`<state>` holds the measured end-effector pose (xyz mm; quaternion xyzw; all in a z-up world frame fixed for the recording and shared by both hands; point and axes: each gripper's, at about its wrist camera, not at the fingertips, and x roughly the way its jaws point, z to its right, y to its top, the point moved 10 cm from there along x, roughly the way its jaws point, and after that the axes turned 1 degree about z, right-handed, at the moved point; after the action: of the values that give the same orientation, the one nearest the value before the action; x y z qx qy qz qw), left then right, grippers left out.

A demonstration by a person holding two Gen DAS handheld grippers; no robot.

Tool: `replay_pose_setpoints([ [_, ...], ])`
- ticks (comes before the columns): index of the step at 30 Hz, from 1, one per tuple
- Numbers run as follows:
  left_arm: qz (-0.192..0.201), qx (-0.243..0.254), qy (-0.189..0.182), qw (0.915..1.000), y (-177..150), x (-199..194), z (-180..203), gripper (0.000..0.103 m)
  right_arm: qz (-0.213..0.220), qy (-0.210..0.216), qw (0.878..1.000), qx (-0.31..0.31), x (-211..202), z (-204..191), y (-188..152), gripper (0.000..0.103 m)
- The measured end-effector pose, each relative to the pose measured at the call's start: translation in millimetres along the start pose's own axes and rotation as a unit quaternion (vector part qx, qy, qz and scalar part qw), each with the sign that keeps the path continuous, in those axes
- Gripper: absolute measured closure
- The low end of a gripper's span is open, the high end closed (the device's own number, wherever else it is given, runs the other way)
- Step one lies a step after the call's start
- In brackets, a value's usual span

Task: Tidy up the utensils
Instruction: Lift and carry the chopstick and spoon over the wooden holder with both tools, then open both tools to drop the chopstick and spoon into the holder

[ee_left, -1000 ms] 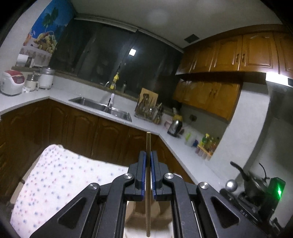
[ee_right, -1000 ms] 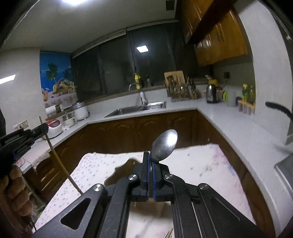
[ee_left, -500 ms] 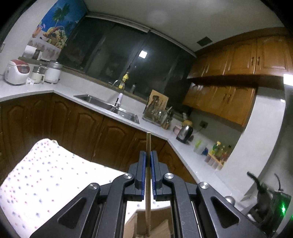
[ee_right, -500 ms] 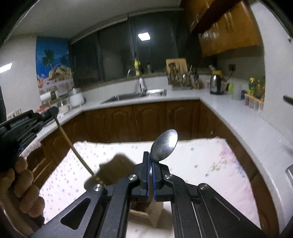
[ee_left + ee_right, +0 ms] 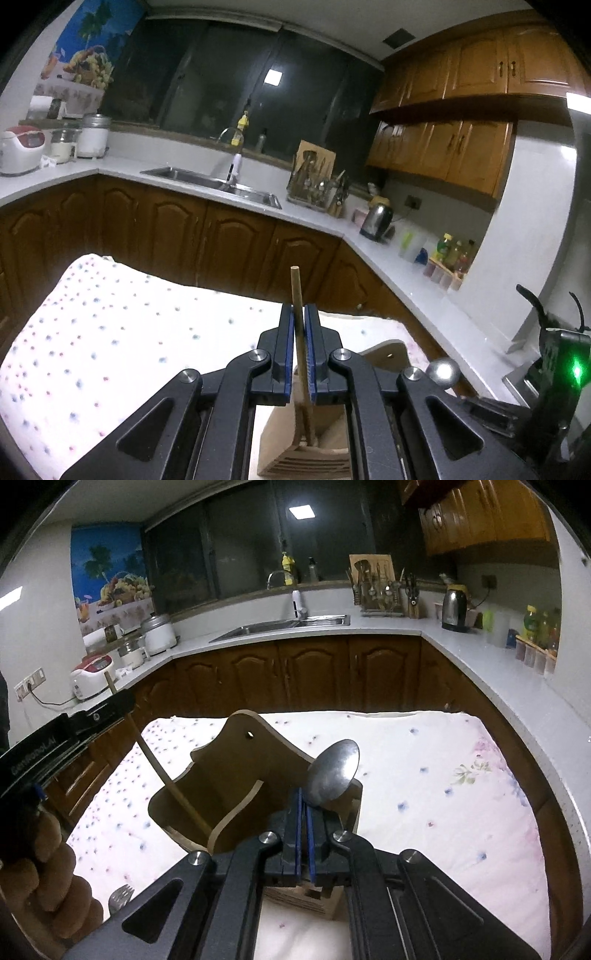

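wooden holder (image 5: 255, 797) sits on the dotted cloth (image 5: 424, 775) mid-table, tall back panel with a hole up at 12 o'clock, a curved divider splitting it into a left and a right compartment. your left gripper (image 5: 299, 345) is clamped on a wooden chopstick (image 5: 300, 332); the stick runs slanted, top end poking above the jaws, lower end down inside the left compartment. from the right camera that same chopstick (image 5: 166, 775) enters the holder from 10 o'clock, with the left gripper (image 5: 110, 705) and your left hand (image 5: 44, 871) at 9 o'clock. your right gripper (image 5: 303, 834) is pinched shut on a metal spoon (image 5: 334, 773), held by the handle, bowl up and tilted toward 1 o'clock, over the right compartment; can't tell how deep the handle sits, jaws block it. a fork (image 5: 120, 899) lies on the cloth at 7 o'clock, just beside the left hand, only the tines showing. in the left camera the holder (image 5: 314, 443) shows under the jaws at 6 o'clock and the spoon's bowl (image 5: 443, 373) peeks at 4 o'clock. counter (image 5: 480, 653) wraps round behind, sink (image 5: 288, 624) at 12 o'clock, kettle (image 5: 454, 609) at 1 o'clock, rice cooker (image 5: 92, 675) at 10 o'clock.
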<state>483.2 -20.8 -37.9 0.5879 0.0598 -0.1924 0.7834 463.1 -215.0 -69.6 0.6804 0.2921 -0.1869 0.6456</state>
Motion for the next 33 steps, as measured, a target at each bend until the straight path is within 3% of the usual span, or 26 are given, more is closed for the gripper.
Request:
replay_pose_setpoints([
  [13, -0.022, 0.009, 0.002, 0.9997, 4.6, 13.9, 0.3, 0.097, -0.009, 0.001, 0.999, 0.032, 3.9, 15.2, 0.8, 0.097],
  [15, -0.027, 0.009, 0.002, 0.9996, 5.4, 14.9, -2.6, 0.090, -0.010, 0.000, 0.999, 0.035, 3.4, 15.5, 0.8, 0.096],
  [17, -0.029, 0.007, 0.005, 0.9995, 6.0, 13.6, -5.6, 0.066, -0.012, 0.003, 0.999, 0.037, 3.1, 15.6, 0.5, 0.096],
  [20, -0.027, 0.006, 0.006, 0.9996, 8.7, 9.0, -10.3, 0.057, -0.012, 0.002, 0.999, 0.044, -1.3, 17.8, 0.4, 0.092],
  [23, -0.027, 0.001, 0.002, 0.9996, 9.9, 2.5, -14.3, 0.054, -0.003, 0.004, 0.999, 0.051, -10.9, 20.2, 2.6, 0.066],
  [26, -0.028, -0.004, 0.002, 0.9996, 10.3, -6.7, -18.4, 0.045, 0.004, 0.003, 0.999, 0.053, -19.8, 21.2, 2.9, 0.065],
  [28, -0.027, -0.006, 0.002, 0.9996, 9.0, -13.3, -22.5, 0.045, 0.004, 0.002, 0.999, 0.054, -23.6, 22.4, 1.2, 0.065],
  [31, -0.035, -0.008, 0.006, 0.9993, 5.8, -26.6, -28.6, 0.035, 0.004, 0.001, 0.998, 0.061, -30.4, 25.8, -3.8, 0.065],
  [33, -0.041, -0.007, 0.014, 0.9990, 2.2, -38.6, -36.6, 0.026, 0.006, 0.006, 0.997, 0.071, -38.0, 27.7, -8.7, 0.052],
])
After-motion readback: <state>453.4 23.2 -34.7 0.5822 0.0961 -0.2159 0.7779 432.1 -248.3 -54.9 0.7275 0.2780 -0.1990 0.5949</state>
